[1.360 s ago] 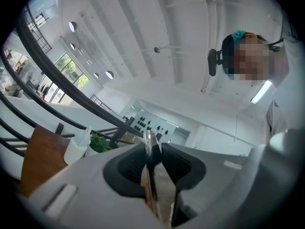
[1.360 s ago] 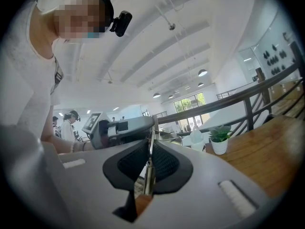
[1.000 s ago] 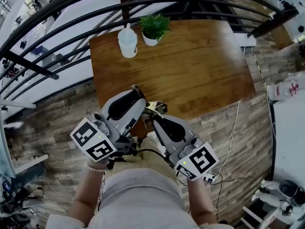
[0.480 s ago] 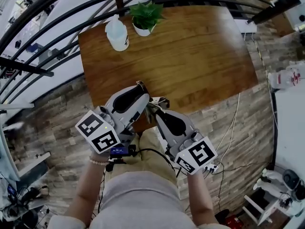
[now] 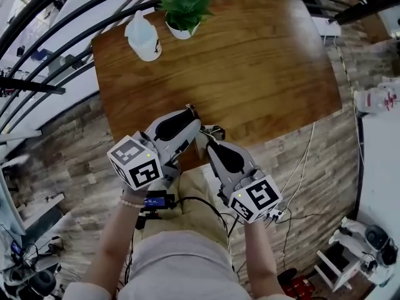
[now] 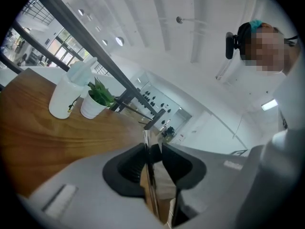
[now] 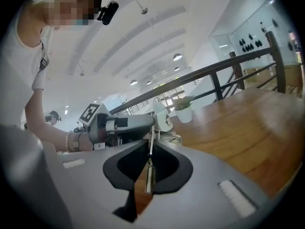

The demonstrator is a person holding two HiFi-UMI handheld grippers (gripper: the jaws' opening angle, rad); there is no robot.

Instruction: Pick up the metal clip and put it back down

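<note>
The pick-up looks done. The metal clip hangs between the two grippers at the near edge of the table, apparently not yet resting on the wood. The left gripper has its jaws nearly together on one thin metal arm of the clip. The right gripper has its jaws clamped on the other. Setting the clip down and letting go are what remain.

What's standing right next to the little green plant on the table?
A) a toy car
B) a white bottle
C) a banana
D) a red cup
B: a white bottle stands just beside the potted plant, at the far edge of the wooden table.
</note>
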